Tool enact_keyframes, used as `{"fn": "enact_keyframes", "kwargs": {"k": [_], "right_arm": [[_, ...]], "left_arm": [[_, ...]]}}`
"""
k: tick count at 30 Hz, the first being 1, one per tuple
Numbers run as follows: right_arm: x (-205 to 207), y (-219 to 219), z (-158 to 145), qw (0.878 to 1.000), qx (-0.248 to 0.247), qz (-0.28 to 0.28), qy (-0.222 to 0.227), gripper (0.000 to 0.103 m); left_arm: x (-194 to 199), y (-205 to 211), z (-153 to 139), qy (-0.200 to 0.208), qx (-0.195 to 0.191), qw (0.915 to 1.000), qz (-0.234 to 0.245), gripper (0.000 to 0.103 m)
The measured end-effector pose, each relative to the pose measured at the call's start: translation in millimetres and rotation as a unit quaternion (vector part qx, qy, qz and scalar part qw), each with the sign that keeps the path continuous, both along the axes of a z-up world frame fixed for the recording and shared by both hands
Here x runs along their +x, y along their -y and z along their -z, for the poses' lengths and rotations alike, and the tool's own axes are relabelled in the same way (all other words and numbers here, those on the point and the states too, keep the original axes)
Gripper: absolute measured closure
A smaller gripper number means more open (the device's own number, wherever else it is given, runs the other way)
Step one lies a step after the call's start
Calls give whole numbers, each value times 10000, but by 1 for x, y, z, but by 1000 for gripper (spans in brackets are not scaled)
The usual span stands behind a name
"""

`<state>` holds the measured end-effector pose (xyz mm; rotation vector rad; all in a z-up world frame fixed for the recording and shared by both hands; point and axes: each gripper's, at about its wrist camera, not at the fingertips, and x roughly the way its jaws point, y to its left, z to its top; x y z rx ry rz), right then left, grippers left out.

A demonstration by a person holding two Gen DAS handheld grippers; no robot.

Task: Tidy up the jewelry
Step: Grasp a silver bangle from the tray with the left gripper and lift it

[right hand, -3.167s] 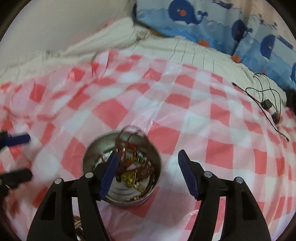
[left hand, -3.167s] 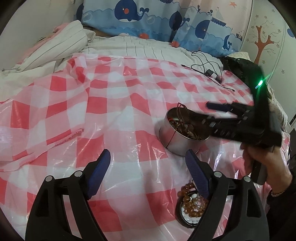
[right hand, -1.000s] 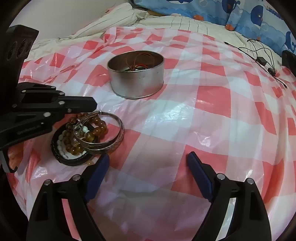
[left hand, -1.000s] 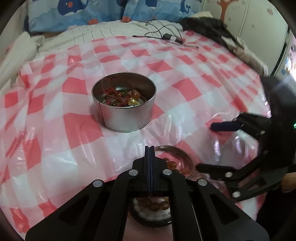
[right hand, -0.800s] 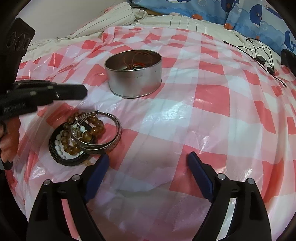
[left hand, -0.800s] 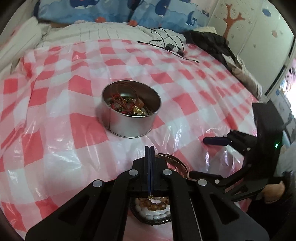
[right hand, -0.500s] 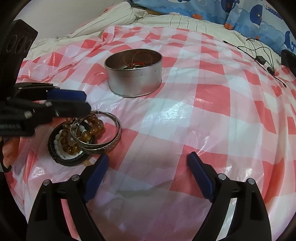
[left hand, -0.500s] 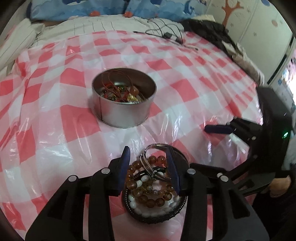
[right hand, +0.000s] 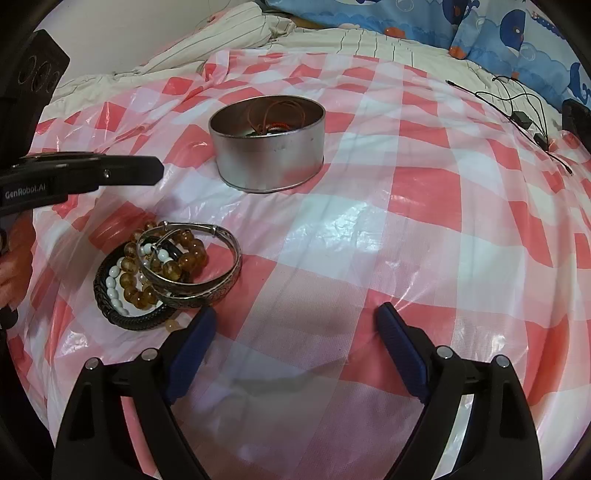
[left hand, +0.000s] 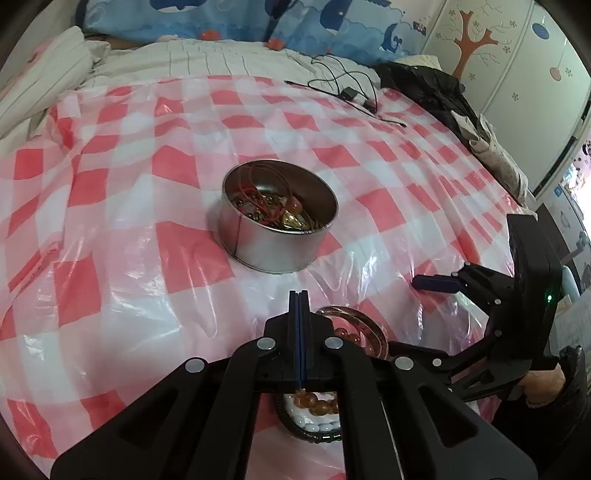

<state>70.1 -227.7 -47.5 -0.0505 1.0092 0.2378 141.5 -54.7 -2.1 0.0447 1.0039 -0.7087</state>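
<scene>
A round metal tin (left hand: 279, 218) (right hand: 269, 142) holding red cords and beads stands on the red-and-white checked sheet. In front of it lies a pile of bracelets (right hand: 166, 273): a silver bangle (right hand: 207, 284), amber bead strings, a white bead string and a black braided band (right hand: 129, 315). My left gripper (left hand: 299, 302) is shut and empty, raised above the pile, which is partly hidden under it (left hand: 314, 402). In the right wrist view it shows as a closed black bar (right hand: 155, 171). My right gripper (right hand: 295, 328) is open and empty, low over the sheet just right of the pile.
The sheet (right hand: 424, 229) is crinkled plastic over a bed. Black cables with a small adapter (left hand: 349, 94) lie at the far side. Whale-print pillows (left hand: 240, 18) and a striped quilt (right hand: 229, 33) line the back. A dark garment (left hand: 432, 88) lies at the far right.
Half a second ago my left gripper was open, low around the bracelet pile. Now it is shut, empty and higher. The pile and my right gripper have stayed put.
</scene>
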Motion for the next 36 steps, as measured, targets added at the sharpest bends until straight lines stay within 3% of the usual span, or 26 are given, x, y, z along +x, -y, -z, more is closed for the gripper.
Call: {"fn": "enact_keyframes", "kwargs": {"k": [2,5,6,9,10,11,12,17,22,30,34,36], "right_arm": [[0,0,0,10000,-2,-2,-3,18],[0,0,0,10000,4,1,-2,17],[0,0,0,10000,-1,0,-1,17],[1,0,-1,10000,-7,1,-1,17],[1,0,0,10000,-11,-1,-1,17],[0,0,0,10000,-14,-2,-1,17],[0,-1,1,10000,-21,-3,-2,17],[0,-1,2,10000,-18,-2,-2,17],[0,-1,1,10000,-26,-5,-6,17],[-4,-1,-4,9991,401,-116,39,17],[-6,-3,-15,9977,603,-157,252,17],[-5,-5,-19,9974,586,-137,393,17]], "left_arm": [[-5,10,4,-106,114,9996,248,94],[-15,24,9,-17,465,9979,440,55],[-17,25,10,79,565,9974,433,53],[-19,29,13,174,674,9966,443,57],[-18,29,15,132,634,9969,436,67],[-18,30,17,107,703,9964,471,89],[-18,31,18,238,887,9948,434,98],[-15,17,5,197,509,9979,356,99],[-5,-6,-6,231,201,9995,-43,99],[10,-14,9,196,880,9948,-471,99],[13,-15,16,171,988,9933,-575,97],[15,-16,18,153,986,9931,-608,91]]}}
